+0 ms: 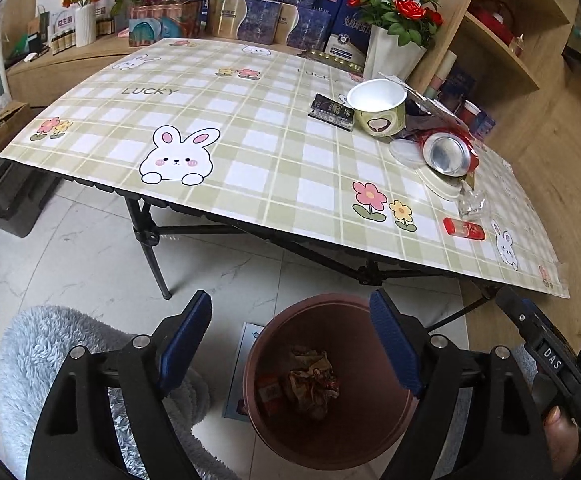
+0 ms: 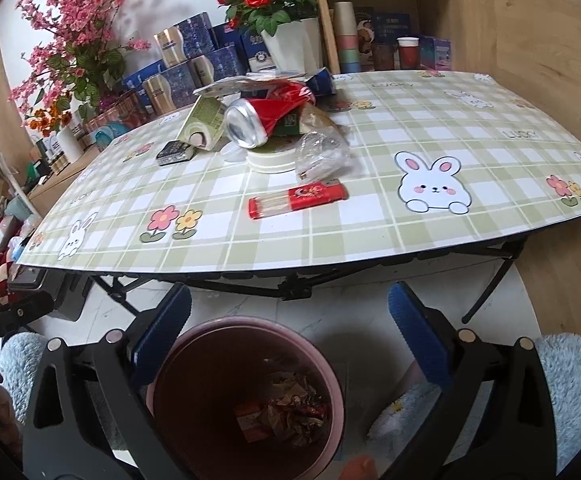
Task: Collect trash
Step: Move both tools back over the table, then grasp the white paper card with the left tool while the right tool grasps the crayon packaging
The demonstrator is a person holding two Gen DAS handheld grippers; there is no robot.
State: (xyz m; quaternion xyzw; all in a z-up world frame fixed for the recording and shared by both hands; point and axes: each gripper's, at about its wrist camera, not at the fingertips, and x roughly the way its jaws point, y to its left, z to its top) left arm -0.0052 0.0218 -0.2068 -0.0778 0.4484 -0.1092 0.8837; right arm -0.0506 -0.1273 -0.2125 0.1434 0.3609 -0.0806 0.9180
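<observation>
A brown bin (image 1: 374, 420) (image 2: 186, 364) stands on the floor in front of the table, with crumpled wrappers (image 1: 312, 384) (image 2: 286, 404) at its bottom. My left gripper (image 1: 290, 340) hangs open over the bin with nothing between its fingers. My right gripper (image 2: 290, 328) is open and empty above the same bin. On the checked table (image 1: 250, 148) (image 2: 370, 220) lie a crushed red can (image 1: 448, 154) (image 2: 250, 124), a tipped paper cup (image 1: 378, 108) (image 2: 204, 124), a dark packet (image 1: 330, 112) (image 2: 174, 153), a clear plastic wrapper (image 1: 470, 200) (image 2: 320, 152), a white lid (image 1: 438, 182) (image 2: 270, 162) and a red packet (image 1: 463, 229) (image 2: 298, 198).
A white vase of red roses (image 1: 394, 56) (image 2: 286, 44) and stacked blue boxes (image 1: 258, 20) stand behind the table. A wooden shelf (image 1: 498, 40) rises at the right. Black folding legs (image 1: 150, 240) run under the table, and a fluffy blue rug (image 1: 50, 360) lies on the tiles.
</observation>
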